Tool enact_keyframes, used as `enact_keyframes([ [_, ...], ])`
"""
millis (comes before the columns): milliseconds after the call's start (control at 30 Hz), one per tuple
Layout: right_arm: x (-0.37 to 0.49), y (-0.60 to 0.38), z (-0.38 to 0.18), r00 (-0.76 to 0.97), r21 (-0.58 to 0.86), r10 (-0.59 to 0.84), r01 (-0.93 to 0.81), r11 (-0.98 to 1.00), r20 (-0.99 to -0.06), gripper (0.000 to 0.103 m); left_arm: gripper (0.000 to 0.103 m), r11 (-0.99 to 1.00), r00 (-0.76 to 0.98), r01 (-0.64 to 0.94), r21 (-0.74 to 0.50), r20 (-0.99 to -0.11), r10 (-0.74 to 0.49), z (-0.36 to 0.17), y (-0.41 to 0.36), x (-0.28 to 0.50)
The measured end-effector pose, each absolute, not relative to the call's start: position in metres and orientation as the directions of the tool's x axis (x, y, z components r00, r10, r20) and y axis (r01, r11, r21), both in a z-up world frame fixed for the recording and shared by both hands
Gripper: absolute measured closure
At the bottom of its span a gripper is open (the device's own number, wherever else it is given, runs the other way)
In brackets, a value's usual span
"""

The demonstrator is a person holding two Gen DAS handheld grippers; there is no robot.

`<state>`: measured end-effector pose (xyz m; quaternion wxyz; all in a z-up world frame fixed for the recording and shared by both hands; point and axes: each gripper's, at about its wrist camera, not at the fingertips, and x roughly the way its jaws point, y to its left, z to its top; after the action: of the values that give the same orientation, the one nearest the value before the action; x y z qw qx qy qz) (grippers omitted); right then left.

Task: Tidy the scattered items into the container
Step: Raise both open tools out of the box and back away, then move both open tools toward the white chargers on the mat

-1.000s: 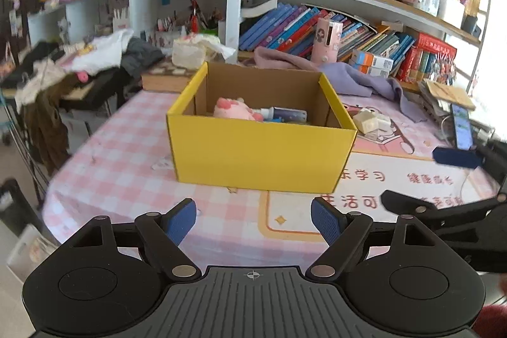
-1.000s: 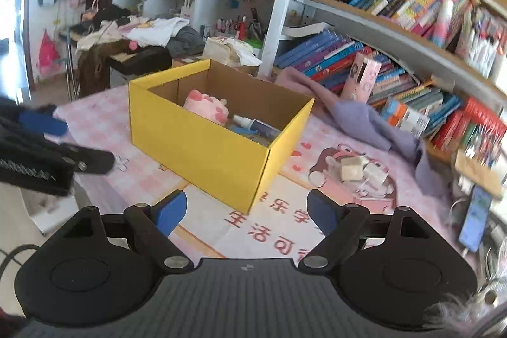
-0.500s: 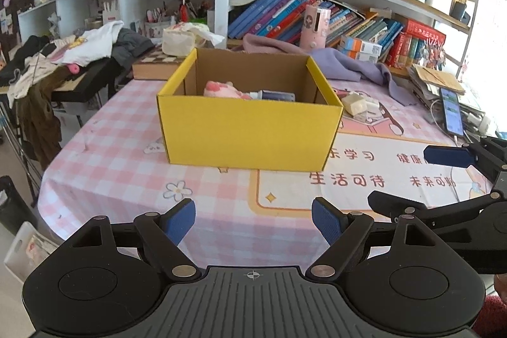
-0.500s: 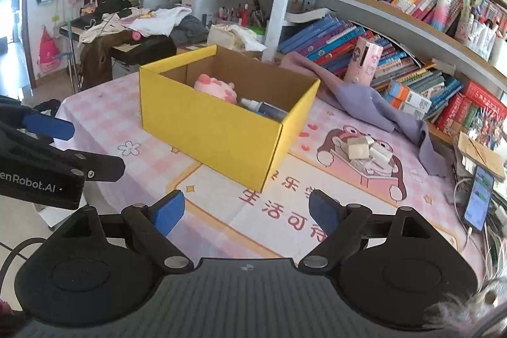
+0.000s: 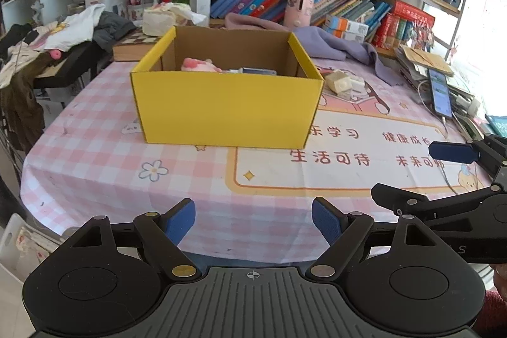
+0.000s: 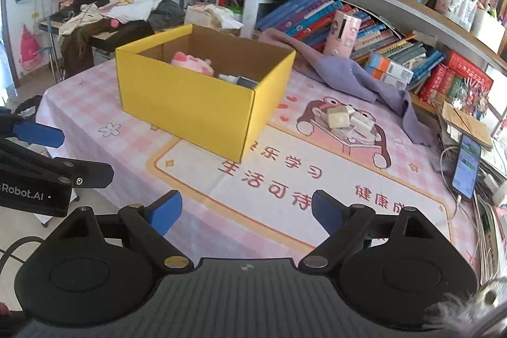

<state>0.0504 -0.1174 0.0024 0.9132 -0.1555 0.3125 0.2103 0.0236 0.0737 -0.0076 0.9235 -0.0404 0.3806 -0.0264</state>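
A yellow cardboard box (image 5: 226, 111) stands open on the pink checked tablecloth; it also shows in the right wrist view (image 6: 187, 106). Inside lie a pink plush toy (image 5: 200, 65) (image 6: 191, 65) and a small dark bottle with a white cap (image 5: 257, 71) (image 6: 238, 80). My left gripper (image 5: 253, 219) is open and empty, back from the table's near edge. My right gripper (image 6: 244, 211) is open and empty above the mat's front part. Each gripper appears at the side of the other's view.
Small cream blocks (image 6: 345, 119) (image 5: 340, 82) lie on the printed mat right of the box. A purple cloth (image 6: 355, 78) drapes behind them. A phone on a cable (image 6: 465, 167) lies at the right edge. Bookshelves stand behind the table.
Both grippers have drawn back from the box and stayed open and empty. The box now looks farther away in both views.
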Motion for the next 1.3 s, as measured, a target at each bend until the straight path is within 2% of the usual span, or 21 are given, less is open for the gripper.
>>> enact_keyframes([
  [367, 0.058, -0.142, -0.006, 0.706, -0.187, 0.2, -0.43, 0.883, -0.679, 0.01, 0.02, 0.987, 0.669, 0.108, -0.118, -0.726, -0.16, -0.017, 0.041, 0.041],
  [1067, 0.099, -0.22, -0.009, 0.731, -0.182, 0.067, -0.256, 0.95, -0.679, 0.011, 0.02, 0.955, 0.615, 0.272, -0.116, -0.743, -0.265, -0.023, -0.038, 0.103],
  [1167, 0.108, -0.233, -0.009, 0.738, -0.164, 0.076, -0.248, 0.955, -0.67, 0.016, 0.02, 0.953, 0.623, 0.282, -0.112, -0.734, -0.27, -0.022, -0.049, 0.114],
  [1233, 0.115, -0.242, -0.009, 0.745, -0.155, 0.083, -0.245, 0.957, -0.662, 0.03, 0.021, 0.953, 0.64, 0.282, -0.108, -0.719, -0.271, -0.019, -0.056, 0.122],
  [1300, 0.125, -0.25, -0.008, 0.748, -0.145, 0.089, -0.241, 0.96, -0.658, 0.035, 0.021, 0.953, 0.656, 0.284, -0.105, -0.703, -0.273, -0.016, -0.064, 0.13],
])
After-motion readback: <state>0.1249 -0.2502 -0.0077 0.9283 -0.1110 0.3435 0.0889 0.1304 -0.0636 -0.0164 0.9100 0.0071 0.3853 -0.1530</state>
